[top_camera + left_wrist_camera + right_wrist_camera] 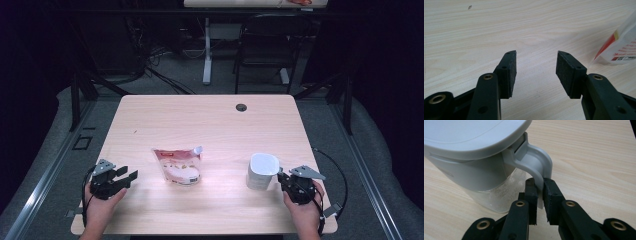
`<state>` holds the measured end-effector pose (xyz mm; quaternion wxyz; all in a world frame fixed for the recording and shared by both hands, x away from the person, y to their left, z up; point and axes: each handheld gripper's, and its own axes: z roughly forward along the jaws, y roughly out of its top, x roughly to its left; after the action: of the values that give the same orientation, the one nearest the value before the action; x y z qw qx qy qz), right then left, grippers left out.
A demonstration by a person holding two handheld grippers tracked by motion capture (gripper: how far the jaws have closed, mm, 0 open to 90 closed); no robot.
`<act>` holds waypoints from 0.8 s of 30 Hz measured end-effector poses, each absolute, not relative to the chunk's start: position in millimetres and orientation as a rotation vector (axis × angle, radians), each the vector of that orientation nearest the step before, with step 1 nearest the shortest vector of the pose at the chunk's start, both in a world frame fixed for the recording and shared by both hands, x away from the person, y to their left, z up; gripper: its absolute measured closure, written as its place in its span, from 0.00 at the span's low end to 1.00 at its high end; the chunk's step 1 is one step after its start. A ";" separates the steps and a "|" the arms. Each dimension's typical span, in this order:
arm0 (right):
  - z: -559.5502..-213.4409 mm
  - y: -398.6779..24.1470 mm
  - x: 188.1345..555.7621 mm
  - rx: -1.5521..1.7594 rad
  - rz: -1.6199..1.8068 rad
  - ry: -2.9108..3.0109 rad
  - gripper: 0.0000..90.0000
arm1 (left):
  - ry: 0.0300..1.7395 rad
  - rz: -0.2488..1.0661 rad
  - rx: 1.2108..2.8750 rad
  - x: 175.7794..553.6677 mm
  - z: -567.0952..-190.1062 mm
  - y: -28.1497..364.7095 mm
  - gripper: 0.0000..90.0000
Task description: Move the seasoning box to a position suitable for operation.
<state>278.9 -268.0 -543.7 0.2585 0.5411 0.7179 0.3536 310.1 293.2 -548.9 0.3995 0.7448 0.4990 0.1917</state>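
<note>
Presently jug (474,157) handle (537,167) clamped by right gripper (539,188); left gripper (536,72) held open, empty, beside pouch (178,166).

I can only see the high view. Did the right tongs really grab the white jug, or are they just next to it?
Observer: They grabbed it. In the right gripper view the right tongs pinch the jug's handle between both pads.
Operator: Is the jug empty?
Observer: Its lid is on; the clear lower part looks frosted, so I cannot tell.
Operator: And the left tongs?
Observer: In the left gripper view the left tongs stand open over bare table, with the pouch off to one side, untouched.
</note>
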 end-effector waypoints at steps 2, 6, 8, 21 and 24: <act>-543.5 -267.6 275.9 1.475 0.969 1.945 0.91 | 1.264 0.482 1.886 310.6 -548.6 293.0 0.57; -542.7 -268.0 268.7 1.484 0.969 1.953 0.90 | 1.261 0.477 1.889 312.4 -548.5 292.1 0.57; -542.4 -268.5 265.4 1.491 0.974 1.953 0.90 | 1.259 0.476 1.888 313.2 -548.6 291.6 0.57; -541.3 -268.6 247.0 1.494 1.000 1.981 0.92 | 1.255 0.470 1.897 313.3 -547.5 290.9 0.56; -540.8 -268.4 243.5 1.481 0.998 1.993 0.93 | 1.257 0.477 1.891 313.3 -548.5 289.8 0.56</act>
<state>243.5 -268.4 -540.8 0.2307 0.5386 0.7246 0.3629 313.3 289.8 -548.5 0.3993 0.7472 0.4967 0.1886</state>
